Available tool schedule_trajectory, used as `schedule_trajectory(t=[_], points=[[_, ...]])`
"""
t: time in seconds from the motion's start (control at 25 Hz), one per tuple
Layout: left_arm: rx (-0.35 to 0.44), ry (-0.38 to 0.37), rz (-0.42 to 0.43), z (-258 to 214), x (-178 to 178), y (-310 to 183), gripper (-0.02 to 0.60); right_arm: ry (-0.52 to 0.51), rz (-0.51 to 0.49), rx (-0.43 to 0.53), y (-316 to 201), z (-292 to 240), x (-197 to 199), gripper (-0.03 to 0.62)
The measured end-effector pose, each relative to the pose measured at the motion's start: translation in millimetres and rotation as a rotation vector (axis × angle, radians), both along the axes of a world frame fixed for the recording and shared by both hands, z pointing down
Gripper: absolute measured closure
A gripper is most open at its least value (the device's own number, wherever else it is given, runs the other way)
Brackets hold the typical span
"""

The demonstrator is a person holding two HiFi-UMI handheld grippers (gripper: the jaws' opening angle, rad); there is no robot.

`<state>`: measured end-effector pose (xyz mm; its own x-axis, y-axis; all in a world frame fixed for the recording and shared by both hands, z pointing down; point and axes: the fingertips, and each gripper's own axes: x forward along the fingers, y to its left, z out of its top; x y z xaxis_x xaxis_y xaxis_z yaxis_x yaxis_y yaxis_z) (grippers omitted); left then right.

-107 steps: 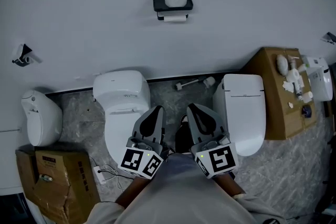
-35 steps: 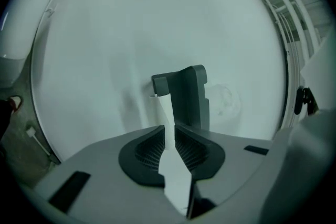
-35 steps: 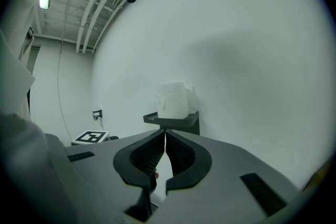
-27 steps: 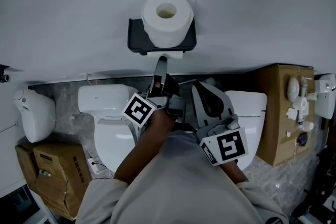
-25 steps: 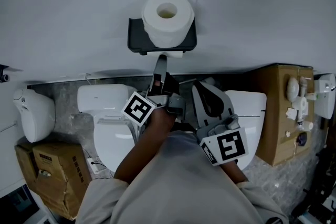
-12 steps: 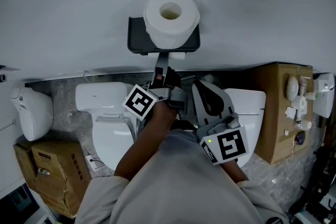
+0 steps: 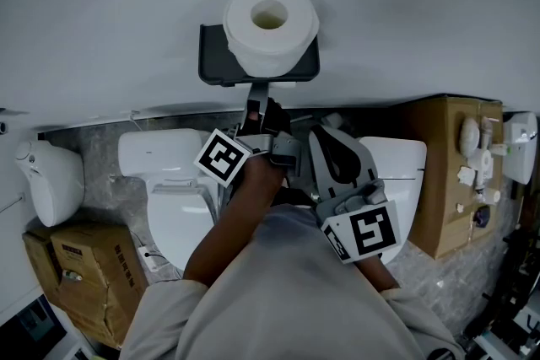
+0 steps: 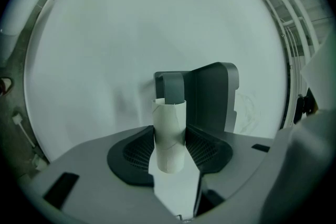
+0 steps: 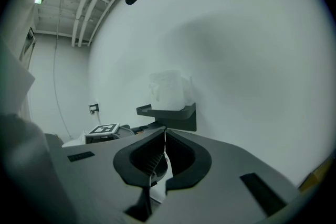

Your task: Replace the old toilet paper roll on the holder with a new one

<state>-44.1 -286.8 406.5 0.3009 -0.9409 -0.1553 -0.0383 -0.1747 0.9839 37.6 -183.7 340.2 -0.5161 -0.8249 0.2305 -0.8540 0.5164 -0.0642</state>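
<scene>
In the head view a plain white wall (image 7: 405,4) fills the upper half. At twelve o'clock a black holder (image 7: 215,63) is fixed to it, with a full new roll (image 7: 270,25) standing upright on its shelf. Below the wall lies a grey mottled floor (image 7: 105,181). A white toilet (image 7: 173,190) sits at nine o'clock of centre and a second toilet (image 7: 401,181) at three o'clock. A small white fixture (image 7: 46,181) stands at the far left edge, a cardboard box (image 7: 80,282) at seven o'clock, and a brown cabinet (image 7: 443,190) with small white items on top at the right edge. The left gripper (image 7: 257,97) reaches up, rolled on its side, to just beneath the holder. The right gripper (image 7: 319,141) hangs lower, at five o'clock of it, apart from the holder. In the left gripper view the wall is the whole background. The jaws have just been opening and stand spread, with the old roll, now a bare cardboard tube (image 8: 169,136), between them at centre. Whether the pads touch it cannot be told. The holder's dark arm (image 8: 171,86) enters the tube's far end at twelve o'clock. In the right gripper view the jaws are pressed together with nothing between them. The holder and the new roll show just above their tips. A small wall fitting (image 9: 93,108) sits at nine o'clock, and pipes (image 9: 79,13) run under the ceiling at ten o'clock.
</scene>
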Motion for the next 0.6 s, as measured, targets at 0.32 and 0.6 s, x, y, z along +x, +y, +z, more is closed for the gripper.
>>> schedule_trajectory(t=[0.32, 0.6], points=[[0.031, -0.006, 0.007, -3, 6, -1, 0.41, -0.001, 0.003, 0.004, 1, 0, 3, 0.577], [0.03, -0.018, 0.046, 0, 23, 0, 0.411, -0.007, 0.018, 0.012, 4, -2, 12, 0.577]])
